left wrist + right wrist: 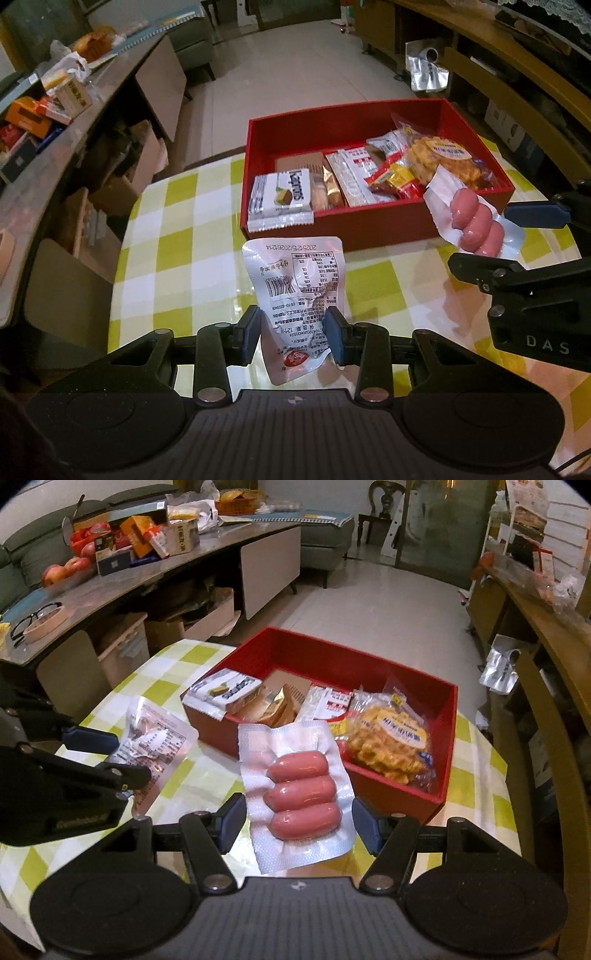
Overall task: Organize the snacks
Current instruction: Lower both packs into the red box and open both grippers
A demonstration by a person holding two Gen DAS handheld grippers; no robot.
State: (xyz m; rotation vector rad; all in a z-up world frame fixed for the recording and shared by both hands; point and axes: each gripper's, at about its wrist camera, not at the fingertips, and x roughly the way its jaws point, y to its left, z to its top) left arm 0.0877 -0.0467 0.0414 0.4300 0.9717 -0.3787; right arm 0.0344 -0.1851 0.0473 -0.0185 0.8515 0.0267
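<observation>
A red box (295,225) (445,716) on the checked table holds several snack packs, among them a waffle bag (443,162) (391,746) and a white Kapmos pack (282,192) (229,690). My left gripper (294,338) (114,755) is shut on a white printed pouch (299,288) (155,746), held upright in front of the box. My right gripper (297,823) (484,236) is shut on a clear pack of three pink sausages (299,797) (472,221), held at the box's near right corner.
A long counter (155,579) with boxes, apples and bags runs along the left. A wooden bench (535,635) stands on the right. The green and white checked tablecloth (177,229) lies under the box. Tiled floor lies beyond the table.
</observation>
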